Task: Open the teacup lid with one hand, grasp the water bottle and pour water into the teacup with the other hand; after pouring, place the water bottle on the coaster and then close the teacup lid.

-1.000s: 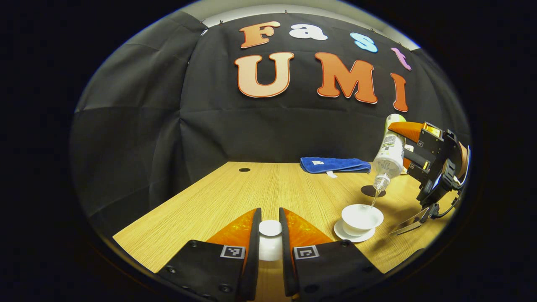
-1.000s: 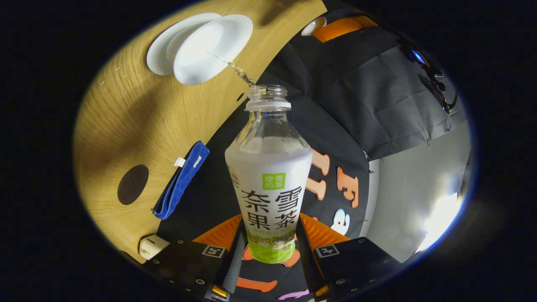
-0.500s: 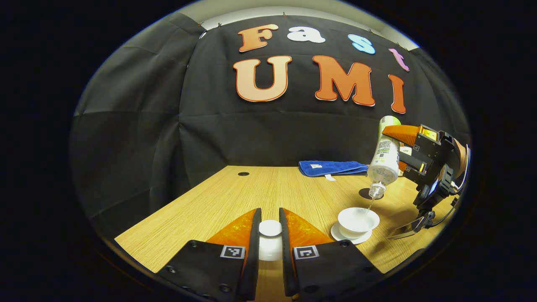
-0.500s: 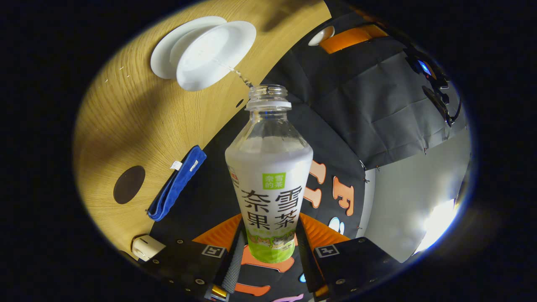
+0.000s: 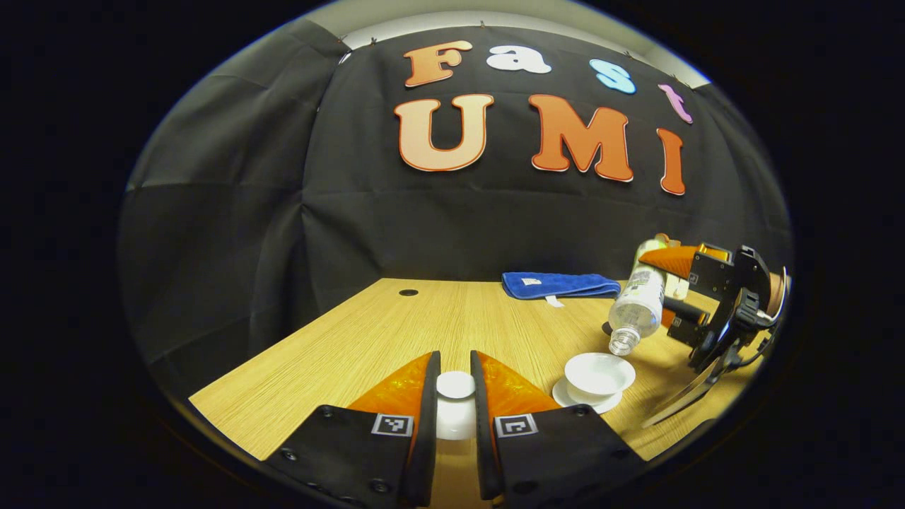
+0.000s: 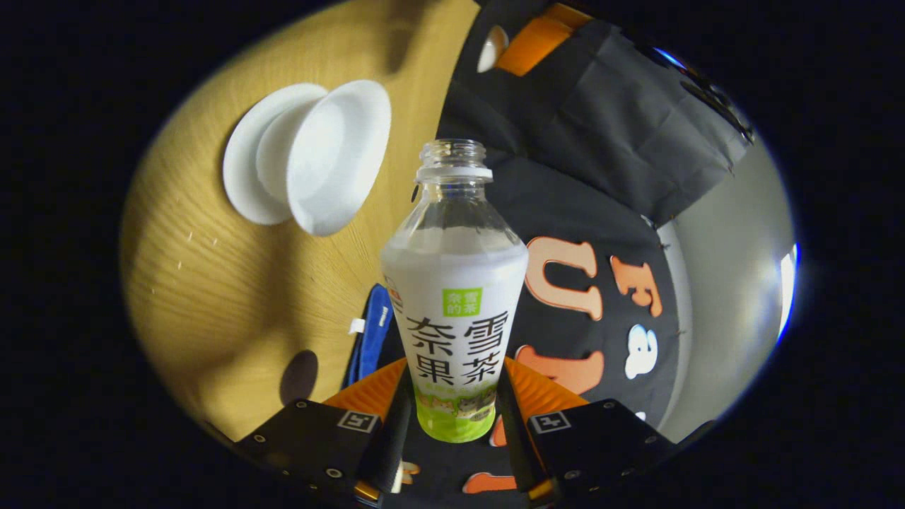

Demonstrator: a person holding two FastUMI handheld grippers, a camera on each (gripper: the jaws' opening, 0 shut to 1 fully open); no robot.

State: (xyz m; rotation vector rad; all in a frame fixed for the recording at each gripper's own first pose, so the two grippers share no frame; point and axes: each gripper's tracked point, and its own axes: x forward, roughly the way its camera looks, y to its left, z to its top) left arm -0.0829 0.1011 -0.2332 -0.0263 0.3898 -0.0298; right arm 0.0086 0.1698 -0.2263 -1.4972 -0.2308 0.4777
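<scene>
Lid [image 5: 455,385] pinched in left claw [image 5: 453,396], bottle [image 6: 454,297] clamped in right claw [image 6: 452,406], teacup [image 5: 599,372] uncovered.

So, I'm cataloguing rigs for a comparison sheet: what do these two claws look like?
Both match. The left claw has a black body with visible screws and a square black-and-white marker at each finger's base. The right claw has the same markers and screws. From the left gripper view, its body is a blocky black frame with dark cables hanging beneath.

Your teacup [image 5: 599,372] sat on its saucer [image 5: 587,400] on the worktop [image 5: 396,332], right of the lid [image 5: 455,385] you held; the bottle [image 5: 636,311] tilted above it, the cloth [image 5: 561,284] behind.
</scene>
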